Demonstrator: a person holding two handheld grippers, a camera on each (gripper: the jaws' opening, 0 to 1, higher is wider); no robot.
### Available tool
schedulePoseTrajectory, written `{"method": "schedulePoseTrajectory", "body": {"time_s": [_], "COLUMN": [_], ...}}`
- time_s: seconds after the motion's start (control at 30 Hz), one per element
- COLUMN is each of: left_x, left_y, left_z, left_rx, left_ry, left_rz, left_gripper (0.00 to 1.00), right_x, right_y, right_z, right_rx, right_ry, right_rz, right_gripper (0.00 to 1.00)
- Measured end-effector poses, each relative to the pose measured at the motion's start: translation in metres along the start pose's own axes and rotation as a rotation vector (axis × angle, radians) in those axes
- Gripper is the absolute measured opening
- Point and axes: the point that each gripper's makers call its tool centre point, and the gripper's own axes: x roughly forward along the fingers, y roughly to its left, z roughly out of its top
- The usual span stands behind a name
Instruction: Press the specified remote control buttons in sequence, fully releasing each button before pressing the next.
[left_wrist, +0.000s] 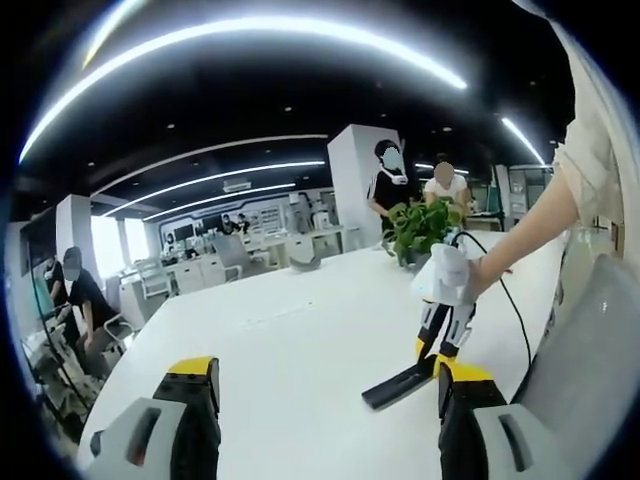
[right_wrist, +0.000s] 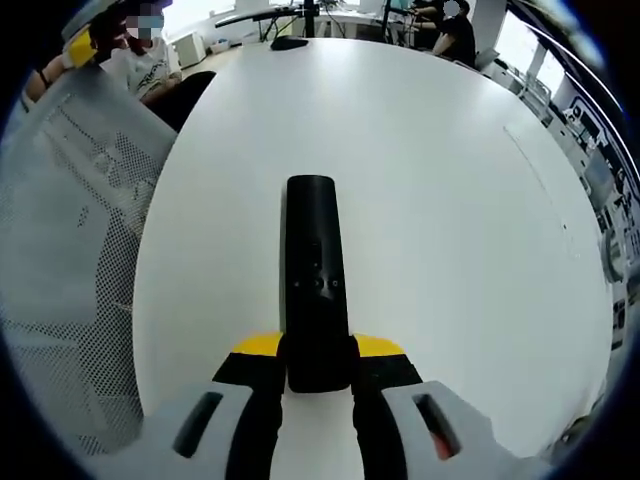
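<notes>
Left gripper view looked along the left tongs (left_wrist: 327, 400), whose yellow-tipped black jaws stood well apart with nothing between them, released above the broad white counter (left_wrist: 290, 340). Far left of that counter, a person in dark clothes (left_wrist: 85, 305) bent over beside office chairs. Farther right, near the middle of the far edge, sat a leafy green potted plant (left_wrist: 420, 228). Right of it, a hand (left_wrist: 487, 272) held the right tongs (left_wrist: 437, 350) pointed down at the counter, clenched on a slim black rectangular remote control (left_wrist: 398, 383) that slanted with its far end on the white surface.

Right gripper view showed a grey mesh chair back (right_wrist: 70, 240) at the left. At centre, the right tongs (right_wrist: 318, 370) gripped the near end of the remote control (right_wrist: 314, 280), which stretched away over the counter (right_wrist: 450, 180) with its small buttons facing up.
</notes>
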Motion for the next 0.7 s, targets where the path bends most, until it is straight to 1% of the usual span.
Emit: {"method": "schedulePoseTrajectory", "body": {"time_s": [0.7], "left_x": [0.001], "left_y": [-0.001], "left_z": [-0.003], "left_rx": [0.008], "left_ry": [0.014], "left_rz": [-0.009], "left_gripper": [0.94], "right_x": [0.002], "right_y": [-0.015], "right_z": [0.0], "right_rx": [0.006], "right_ry": [0.013], "right_rz": [-0.001], "right_gripper": [0.24]}}
